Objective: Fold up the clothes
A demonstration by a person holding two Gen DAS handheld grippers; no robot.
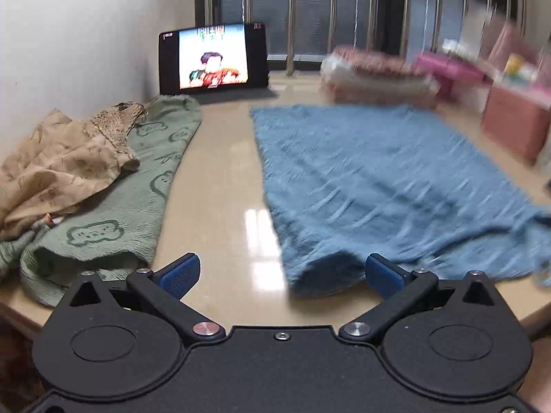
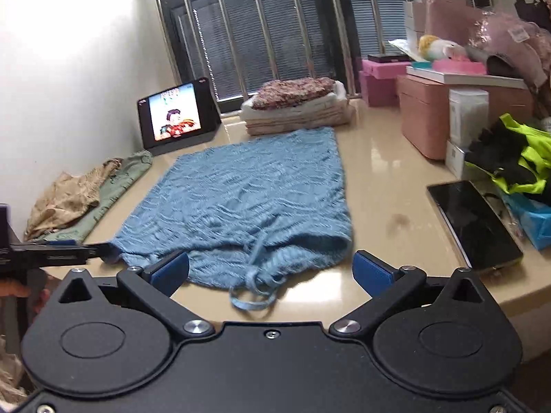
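On the beige table [image 2: 378,186] lies the blue garment [image 2: 255,199]; left tongs [image 1: 282,272] and right tongs [image 2: 272,270] gape wide, empty.

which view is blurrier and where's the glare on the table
Left wrist view: right side smeared, the blue garment and pink boxes streaked; glare on the table beside it. Right wrist view: sharper, glare by the phone.

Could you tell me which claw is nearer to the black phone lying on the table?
Right. The right claw hangs open just left of the phone; the left claw is across the blue garment.
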